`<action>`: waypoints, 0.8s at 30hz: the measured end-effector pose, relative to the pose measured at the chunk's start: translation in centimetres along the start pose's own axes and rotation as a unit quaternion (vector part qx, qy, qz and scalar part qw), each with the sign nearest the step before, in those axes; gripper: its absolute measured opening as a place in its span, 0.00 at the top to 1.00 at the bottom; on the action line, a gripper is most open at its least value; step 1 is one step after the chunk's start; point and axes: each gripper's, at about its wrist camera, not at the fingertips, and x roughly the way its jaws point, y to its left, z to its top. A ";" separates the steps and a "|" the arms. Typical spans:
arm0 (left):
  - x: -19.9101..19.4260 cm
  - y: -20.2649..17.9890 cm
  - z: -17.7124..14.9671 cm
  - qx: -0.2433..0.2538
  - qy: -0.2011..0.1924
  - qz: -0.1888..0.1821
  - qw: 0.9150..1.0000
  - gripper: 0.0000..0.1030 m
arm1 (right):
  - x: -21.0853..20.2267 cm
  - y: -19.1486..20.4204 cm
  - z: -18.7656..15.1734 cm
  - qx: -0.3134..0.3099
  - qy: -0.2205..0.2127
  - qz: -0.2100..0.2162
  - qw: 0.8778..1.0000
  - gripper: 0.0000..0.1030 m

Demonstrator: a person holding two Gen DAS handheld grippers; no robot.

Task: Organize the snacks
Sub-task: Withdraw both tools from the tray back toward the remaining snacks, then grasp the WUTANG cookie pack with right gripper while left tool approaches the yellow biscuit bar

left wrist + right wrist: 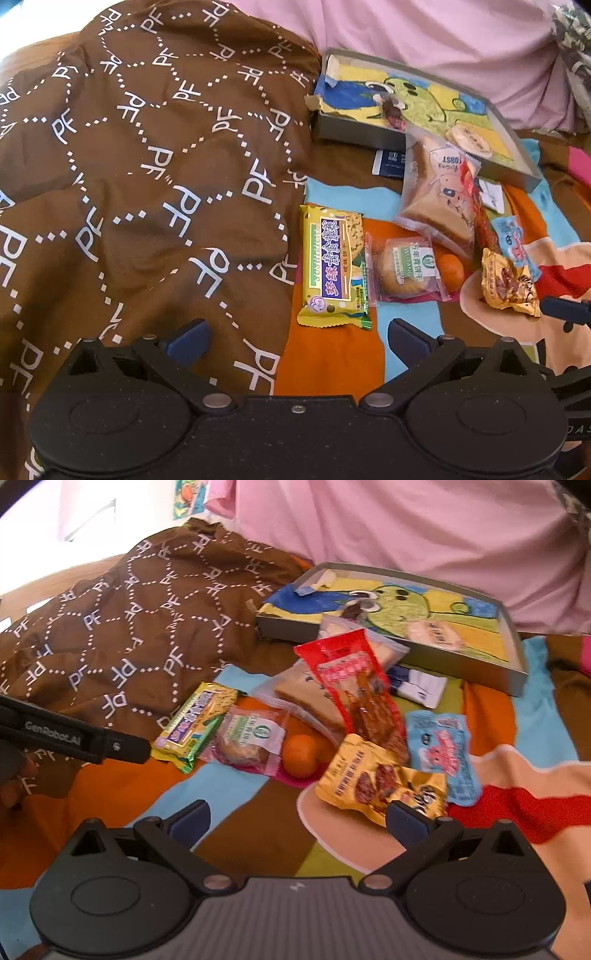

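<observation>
My left gripper (295,339) is spread wide and holds nothing; it hovers over the bedspread (332,362), just short of the yellow cracker packet (332,266). My right gripper (297,819) is also spread wide and empty, with its right finger just beside the gold snack pouch (373,775). The snacks lie in a loose cluster on the bedspread: a clear-wrapped biscuit (247,742) touches the cracker packet, a small orange (299,755) sits beside it, and a red packet (354,686) overlaps a wrapped toast slice (439,195). A light blue candy packet (443,753) lies beside the gold pouch. Beyond them stands a shallow grey box (517,679) with a drawing inside. A brown patterned blanket (147,166) lies to the left.
</observation>
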 end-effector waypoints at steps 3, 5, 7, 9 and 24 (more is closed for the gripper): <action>0.3 -0.1 0.4 0.006 0.002 -0.001 1.000 0.01 | 0.5 0.0 0.8 -0.024 -0.004 0.020 1.000 0.00; 0.6 -0.1 0.9 0.011 0.001 -0.004 1.000 0.01 | 0.9 0.1 1.5 -0.053 -0.007 0.040 0.998 0.00; 1.0 -0.1 1.5 0.016 0.001 -0.008 1.000 0.01 | 1.8 0.2 2.2 -0.091 -0.005 0.061 0.994 0.00; 1.4 -0.1 2.0 0.022 0.001 -0.007 1.000 0.01 | 2.9 0.3 2.9 -0.130 0.003 0.085 0.988 0.00; 4.0 -0.6 4.1 0.040 0.035 -0.030 0.998 0.01 | 7.0 1.9 3.7 -0.225 -0.025 0.103 0.969 0.03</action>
